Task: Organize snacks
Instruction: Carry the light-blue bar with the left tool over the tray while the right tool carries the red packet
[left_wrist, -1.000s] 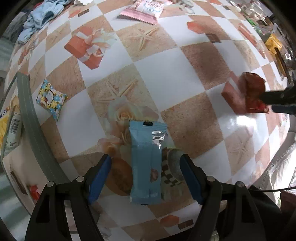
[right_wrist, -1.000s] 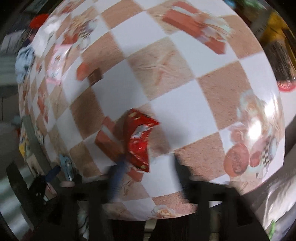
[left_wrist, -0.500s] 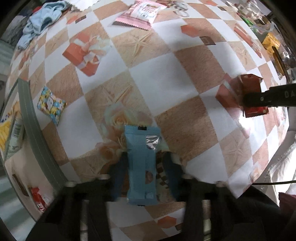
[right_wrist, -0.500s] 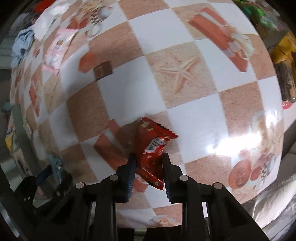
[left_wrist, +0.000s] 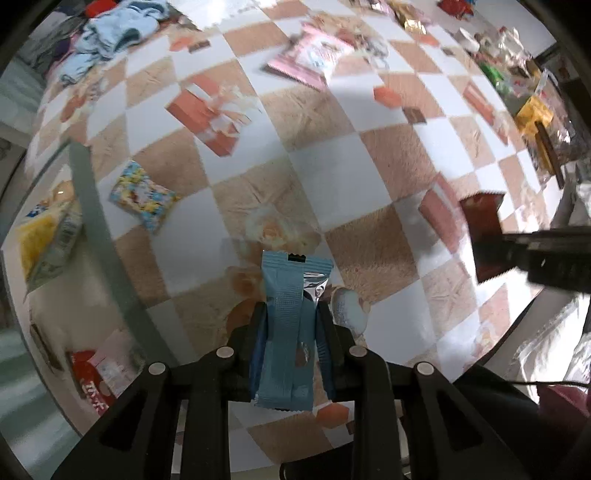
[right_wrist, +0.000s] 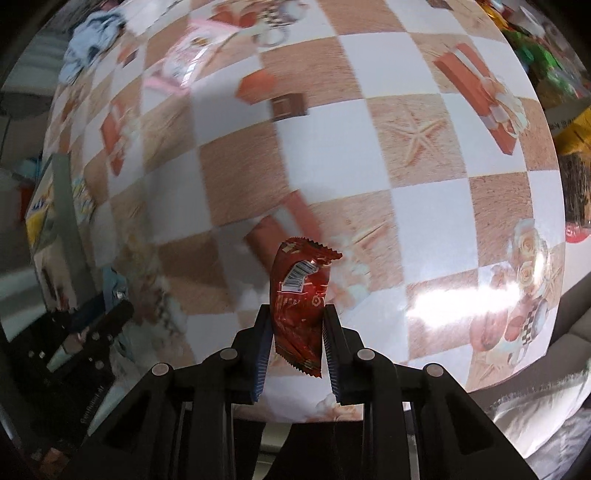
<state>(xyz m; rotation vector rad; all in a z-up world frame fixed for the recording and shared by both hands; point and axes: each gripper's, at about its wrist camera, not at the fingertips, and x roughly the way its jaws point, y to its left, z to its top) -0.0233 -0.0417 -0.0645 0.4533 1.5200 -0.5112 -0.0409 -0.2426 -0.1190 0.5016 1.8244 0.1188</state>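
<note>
Left gripper (left_wrist: 291, 328) clamped on one blue snack packet (left_wrist: 290, 325); right gripper (right_wrist: 295, 332) pinching one red snack packet (right_wrist: 301, 302), both above the checkered worktop (left_wrist: 332, 177). Beyond: one colourful small packet (left_wrist: 143, 198), one pink packet (left_wrist: 310, 61), grey tray rim (left_wrist: 96, 229) at left.

A small candy bag (left_wrist: 142, 195) lies on the surface (left_wrist: 332, 177) at ten o'clock. A bigger snack bag (left_wrist: 308, 61) lies far back at twelve o'clock.
</note>
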